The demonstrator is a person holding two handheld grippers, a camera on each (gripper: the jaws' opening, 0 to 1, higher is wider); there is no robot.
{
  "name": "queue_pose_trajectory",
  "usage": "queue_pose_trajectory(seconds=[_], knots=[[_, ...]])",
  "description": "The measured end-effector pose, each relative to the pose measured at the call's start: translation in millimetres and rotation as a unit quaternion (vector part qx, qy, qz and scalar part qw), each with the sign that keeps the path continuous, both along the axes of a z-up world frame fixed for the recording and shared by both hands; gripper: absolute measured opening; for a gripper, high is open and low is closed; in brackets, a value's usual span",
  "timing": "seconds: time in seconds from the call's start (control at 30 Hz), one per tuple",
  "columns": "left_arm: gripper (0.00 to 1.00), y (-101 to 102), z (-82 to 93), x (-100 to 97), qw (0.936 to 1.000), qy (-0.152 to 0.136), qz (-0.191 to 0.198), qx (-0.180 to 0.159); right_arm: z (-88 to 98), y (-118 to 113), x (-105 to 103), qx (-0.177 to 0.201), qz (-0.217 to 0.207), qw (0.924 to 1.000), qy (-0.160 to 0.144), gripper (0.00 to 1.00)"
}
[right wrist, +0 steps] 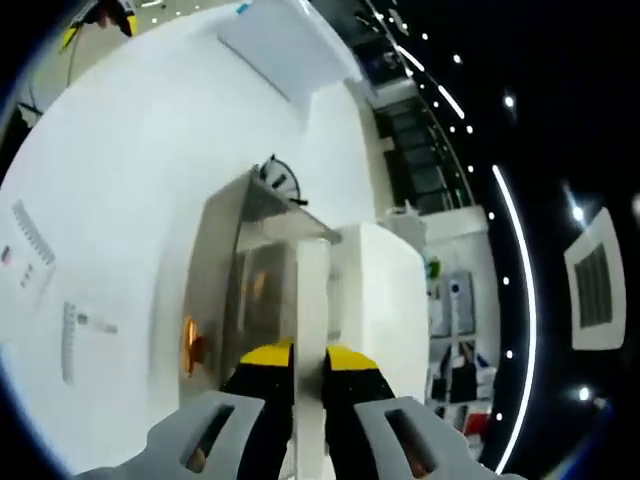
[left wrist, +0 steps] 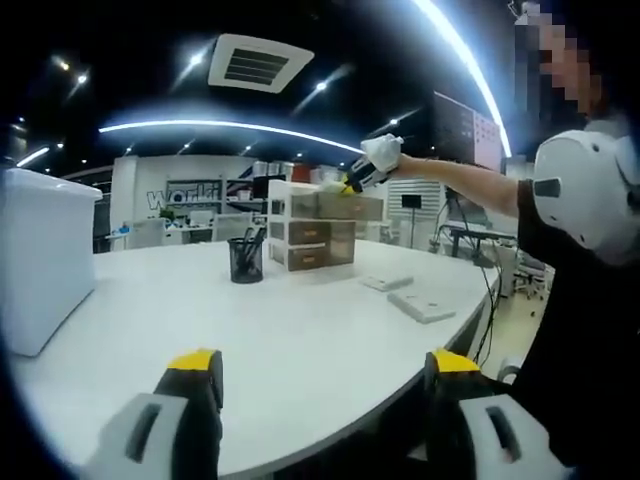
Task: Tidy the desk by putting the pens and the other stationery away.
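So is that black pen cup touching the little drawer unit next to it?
Apart. In the left gripper view, white tabletop shows between the pen cup and the drawer unit.

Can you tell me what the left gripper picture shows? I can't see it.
The left gripper is open above a white table. Farther back stand a black pen cup and a drawer unit, where a person's gloved hand holds the right gripper.

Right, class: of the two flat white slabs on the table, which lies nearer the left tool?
The larger slab, beside the table's curved edge. The smaller slab lies behind it, towards the drawer unit.
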State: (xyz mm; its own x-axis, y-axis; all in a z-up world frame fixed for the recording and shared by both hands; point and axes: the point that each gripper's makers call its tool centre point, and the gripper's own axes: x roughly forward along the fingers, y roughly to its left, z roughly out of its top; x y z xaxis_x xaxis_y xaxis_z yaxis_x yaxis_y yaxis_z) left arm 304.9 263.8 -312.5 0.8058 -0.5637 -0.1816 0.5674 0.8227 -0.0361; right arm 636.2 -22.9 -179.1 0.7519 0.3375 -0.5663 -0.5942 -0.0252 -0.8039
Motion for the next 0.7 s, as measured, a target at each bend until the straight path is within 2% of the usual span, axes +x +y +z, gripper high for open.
queue_pose_trajectory(seconds=[0.37,0.7], knots=[[0.82,-1.0,0.2,-0.5,1.0,0.003,-0.001,0.002,-12.6,0.5,13.4,-0.017,-0.008,0.9998,-0.005,0.08],[0.82,-1.9,0.3,-0.5,1.0,0.006,-0.002,0.004,-14.7,3.2,17.6,-0.004,-0.014,0.9999,0.008,0.08]])
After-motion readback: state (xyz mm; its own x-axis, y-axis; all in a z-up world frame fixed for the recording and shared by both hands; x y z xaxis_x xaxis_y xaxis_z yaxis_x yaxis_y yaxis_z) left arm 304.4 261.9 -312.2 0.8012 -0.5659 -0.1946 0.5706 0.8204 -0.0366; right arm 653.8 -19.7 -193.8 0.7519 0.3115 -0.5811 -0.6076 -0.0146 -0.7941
